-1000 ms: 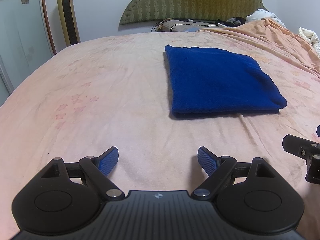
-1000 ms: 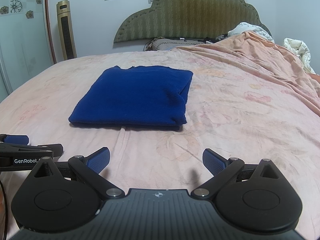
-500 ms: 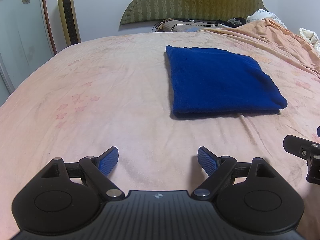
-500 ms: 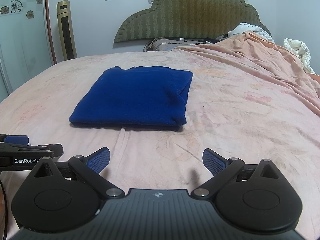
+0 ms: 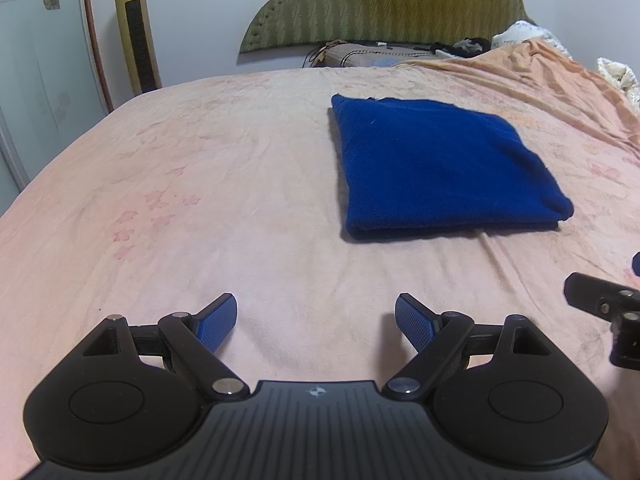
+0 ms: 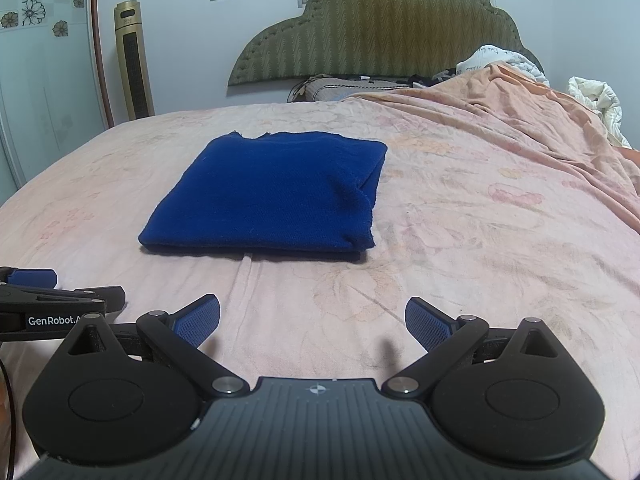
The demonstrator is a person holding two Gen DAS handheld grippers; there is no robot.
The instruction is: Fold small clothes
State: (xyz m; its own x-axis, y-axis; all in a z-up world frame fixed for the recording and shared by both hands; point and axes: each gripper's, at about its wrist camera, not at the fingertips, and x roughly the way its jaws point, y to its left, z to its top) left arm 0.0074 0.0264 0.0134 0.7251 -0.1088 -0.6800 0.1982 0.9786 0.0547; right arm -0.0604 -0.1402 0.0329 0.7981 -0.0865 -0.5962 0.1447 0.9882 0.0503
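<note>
Both wrist views low, sharing blue garment (image 5: 440, 168).

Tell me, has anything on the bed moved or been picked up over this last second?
Nothing visibly changed. The folded blue garment lies flat on the pink bedsheet as before, untouched. The left tool and the right tool both hang open and empty in front of it, just as they did a second ago.

Both handheld tools look alike: the left gripper (image 5: 316, 316) and the right gripper (image 6: 312, 318) each have a matte black ribbed body bearing a small white cross emblem, two rounded black discs at the sides, silver pivot screws on angled black linkage arms, and blue textured pads (image 5: 218, 322). White "GenRobot" lettering marks the left one's side.
</note>
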